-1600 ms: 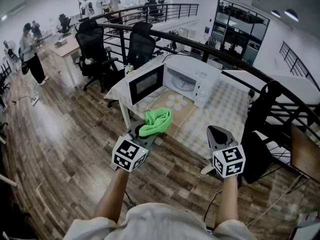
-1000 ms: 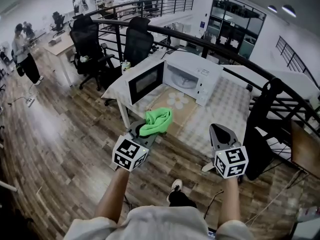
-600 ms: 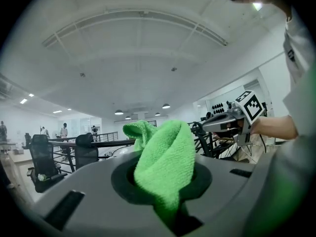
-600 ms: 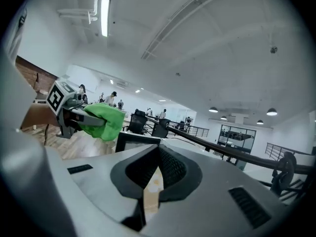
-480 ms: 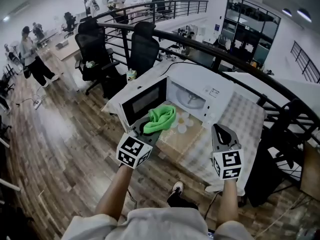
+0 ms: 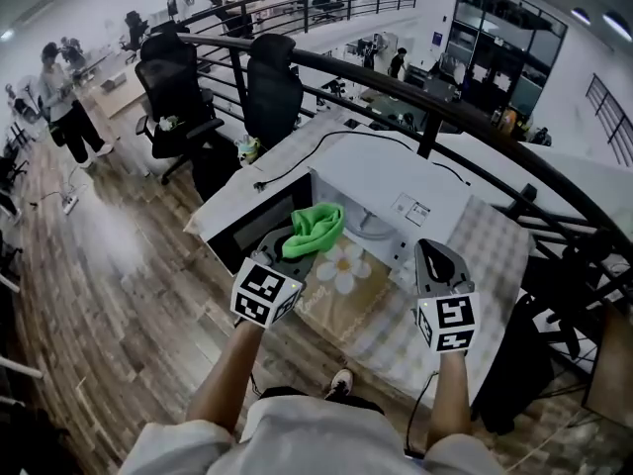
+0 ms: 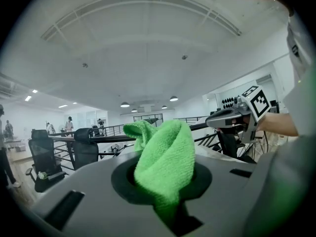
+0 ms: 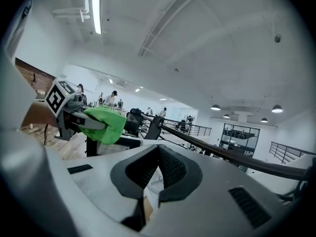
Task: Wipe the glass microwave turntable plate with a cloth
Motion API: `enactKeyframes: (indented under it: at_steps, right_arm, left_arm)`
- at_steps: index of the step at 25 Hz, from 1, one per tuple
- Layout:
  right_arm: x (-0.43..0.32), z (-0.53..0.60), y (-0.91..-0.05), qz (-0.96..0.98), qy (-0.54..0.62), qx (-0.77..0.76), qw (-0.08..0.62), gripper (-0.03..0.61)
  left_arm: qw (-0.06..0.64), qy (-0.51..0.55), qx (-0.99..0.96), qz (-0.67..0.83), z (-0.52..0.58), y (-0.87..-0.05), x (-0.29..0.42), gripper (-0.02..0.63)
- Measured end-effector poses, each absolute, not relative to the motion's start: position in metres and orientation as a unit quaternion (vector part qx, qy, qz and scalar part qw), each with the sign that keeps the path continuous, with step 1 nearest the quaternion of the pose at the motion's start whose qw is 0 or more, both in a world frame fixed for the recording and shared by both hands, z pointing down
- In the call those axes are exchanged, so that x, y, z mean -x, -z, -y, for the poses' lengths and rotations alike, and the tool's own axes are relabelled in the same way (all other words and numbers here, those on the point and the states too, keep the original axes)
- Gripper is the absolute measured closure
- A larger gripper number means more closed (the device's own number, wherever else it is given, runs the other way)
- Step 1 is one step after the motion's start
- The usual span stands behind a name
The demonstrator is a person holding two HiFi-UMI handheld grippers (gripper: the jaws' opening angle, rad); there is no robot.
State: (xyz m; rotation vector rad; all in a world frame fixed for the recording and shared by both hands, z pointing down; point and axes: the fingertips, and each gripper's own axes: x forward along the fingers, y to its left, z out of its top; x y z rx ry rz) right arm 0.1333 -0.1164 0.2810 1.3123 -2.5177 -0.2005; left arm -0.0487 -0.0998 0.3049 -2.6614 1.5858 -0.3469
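— What is the left tool (image 6: 295, 245) carrying?

— It is pinching the green cloth (image 6: 315, 228), and the bunched cloth fills the gap between the jaws. The right tool (image 6: 433, 257) has its jaws pressed together with nothing between them.

— What has changed in the last second or so?

— The person has walked up. A moment ago the microwave (image 6: 386, 181) stood well ahead of both tools. Now they hang over the near part of the counter (image 6: 485, 255), and the head view looks down on the microwave's top. The cloth sits right at the mouth of the oven, whose door (image 6: 242, 231) is swung open to the left.

— And where is the plate?

— The plate (image 6: 371, 229) is inside the microwave, showing as a pale curve just right of the cloth. The rest of it is under the roof of the oven. Nothing touches it yet.

— So has the wiping started?

— I'd say not. The approach looks finished, and reaching in for the plate comes next. The flowered mat (image 6: 341, 265) lies in front of the oven on the near side.
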Motion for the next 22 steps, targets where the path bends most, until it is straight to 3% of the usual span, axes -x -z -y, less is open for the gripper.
enactKeyframes:
  at_steps: [17, 22]
  right_arm:
    - [-0.088, 0.173, -0.38, 0.803, -0.027, -0.565, 0.187, 0.563]
    - [-0.088, 0.172, -0.402, 0.786, -0.056, -0.59, 0.176, 0.566]
  left_arm:
    - [-0.12, 0.135, 0.874, -0.451, 0.231, -0.438, 0.095, 0.535]
    - [-0.123, 0.141, 0.884, -0.429, 0.255, -0.469, 0.089, 0.535]
